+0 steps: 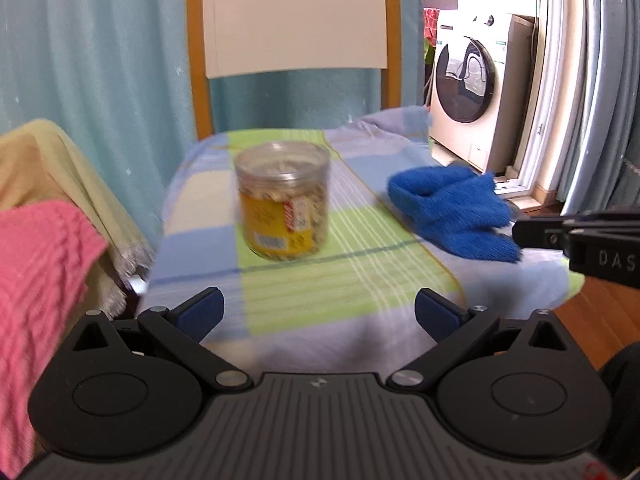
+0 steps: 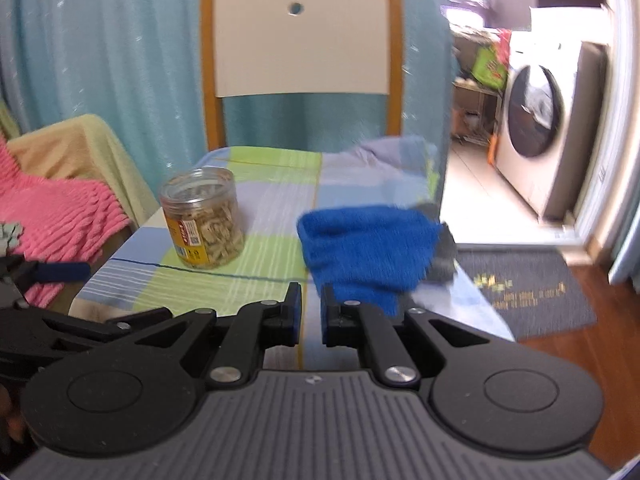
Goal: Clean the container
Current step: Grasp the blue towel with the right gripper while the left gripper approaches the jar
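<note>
The left gripper was spread wide and empty, the right gripper nearly closed on nothing. Beyond them, the clear jar stood upright on the checked cloth, left of the blue rag.

The bench was covered by a checked cloth of green, blue and pale squares. On it stood a clear plastic jar with a yellow label, upright. A folded blue towel lay near the jar, apart from it.
</note>
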The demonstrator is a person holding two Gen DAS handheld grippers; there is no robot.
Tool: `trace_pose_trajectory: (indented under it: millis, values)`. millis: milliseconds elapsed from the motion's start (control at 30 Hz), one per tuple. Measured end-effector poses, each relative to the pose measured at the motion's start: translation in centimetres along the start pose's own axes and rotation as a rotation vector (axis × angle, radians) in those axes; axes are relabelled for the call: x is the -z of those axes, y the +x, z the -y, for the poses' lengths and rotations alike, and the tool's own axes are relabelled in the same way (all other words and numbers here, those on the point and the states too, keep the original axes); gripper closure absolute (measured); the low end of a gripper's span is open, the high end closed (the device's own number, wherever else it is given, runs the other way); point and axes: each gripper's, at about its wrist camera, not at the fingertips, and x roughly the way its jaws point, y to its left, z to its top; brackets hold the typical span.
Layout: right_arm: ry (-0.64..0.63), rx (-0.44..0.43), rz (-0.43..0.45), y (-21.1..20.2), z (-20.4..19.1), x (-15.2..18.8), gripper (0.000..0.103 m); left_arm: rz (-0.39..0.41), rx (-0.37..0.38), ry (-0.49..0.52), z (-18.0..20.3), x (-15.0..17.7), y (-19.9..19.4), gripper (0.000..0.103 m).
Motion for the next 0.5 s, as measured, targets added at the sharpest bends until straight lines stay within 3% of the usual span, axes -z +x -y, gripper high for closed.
trace_pose_trajectory:
  millis: [167, 500]
  values:
    - [-0.086, -0.007, 0.019, 1.0, -0.5, -1.9, 0.098, 0.012, 0.011, 0.083, -0.9, -1.3, 0.3, 0.001]
    - [-0.194, -0.002, -0.011, 6.3, -2.1, -4.8, 0.098, 0.041, 0.040, 0.176, -2.3, -3.3, 5.1, 0.001]
